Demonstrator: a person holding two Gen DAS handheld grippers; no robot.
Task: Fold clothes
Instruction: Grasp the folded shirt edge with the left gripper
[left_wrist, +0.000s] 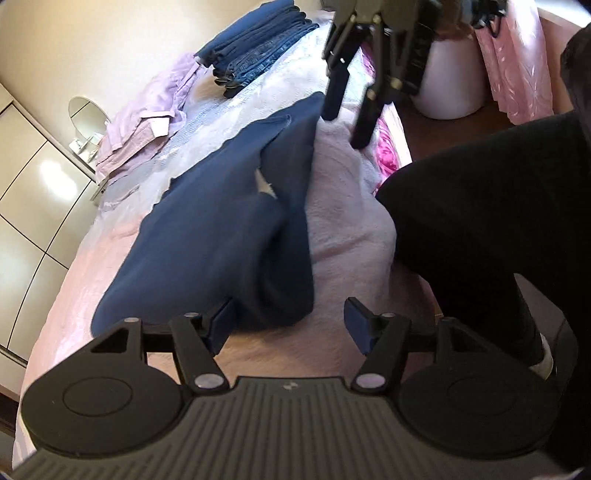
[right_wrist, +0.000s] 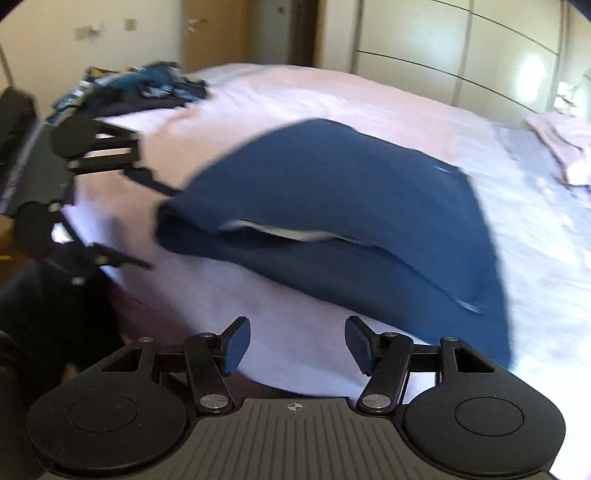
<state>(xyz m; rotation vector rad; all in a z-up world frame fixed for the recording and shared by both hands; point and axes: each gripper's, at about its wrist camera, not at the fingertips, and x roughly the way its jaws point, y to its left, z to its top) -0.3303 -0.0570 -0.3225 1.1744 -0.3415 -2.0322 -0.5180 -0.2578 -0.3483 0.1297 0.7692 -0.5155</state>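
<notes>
A navy blue garment (left_wrist: 236, 229) lies folded over on the pink bedspread (left_wrist: 347, 206); it also shows in the right wrist view (right_wrist: 332, 206). A pale label peeks from its fold. My left gripper (left_wrist: 290, 325) is open and empty, with its left pad at the garment's near edge. My right gripper (right_wrist: 295, 345) is open and empty, just short of the garment's near edge. In the left wrist view the right gripper (left_wrist: 349, 114) hovers over the garment's far end. In the right wrist view the left gripper (right_wrist: 159, 225) is at the garment's left end.
A stack of folded blue jeans (left_wrist: 255, 48) and folded lilac clothes (left_wrist: 147, 118) lie at the bed's far side. A heap of unfolded dark and patterned clothes (right_wrist: 136, 88) sits at a bed corner. The person's black-clad leg (left_wrist: 480, 214) stands beside the bed. Wardrobe doors (right_wrist: 461, 55) flank it.
</notes>
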